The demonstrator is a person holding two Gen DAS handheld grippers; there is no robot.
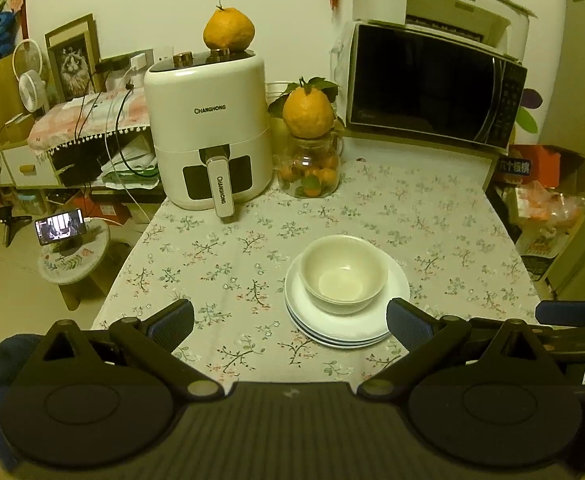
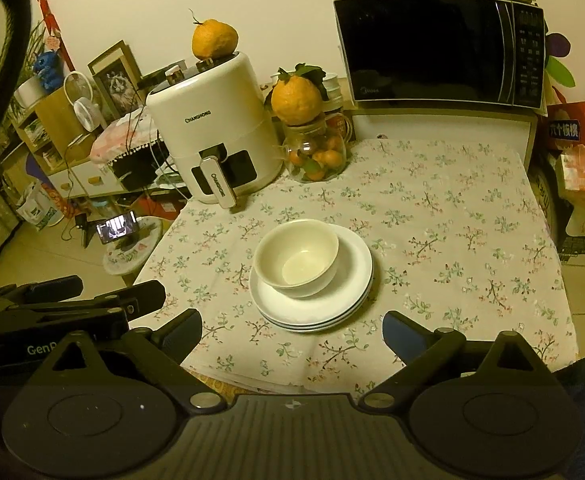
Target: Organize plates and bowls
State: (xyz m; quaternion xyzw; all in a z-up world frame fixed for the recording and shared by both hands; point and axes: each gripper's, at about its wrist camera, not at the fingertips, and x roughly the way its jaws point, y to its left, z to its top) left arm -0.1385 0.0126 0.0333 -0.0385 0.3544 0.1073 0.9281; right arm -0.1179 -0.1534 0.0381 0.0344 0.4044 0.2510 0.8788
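On the tablecloth [image 1: 228,248], bowl [image 1: 343,272] sits upright, mouth up, on stacked plates [image 1: 344,328]; both grippers' fingers wide apart, empty.

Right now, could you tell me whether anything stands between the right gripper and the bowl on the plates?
Nothing visible does. The right gripper is open and empty, and only bare tablecloth lies between it and the bowl sitting on the stacked plates.
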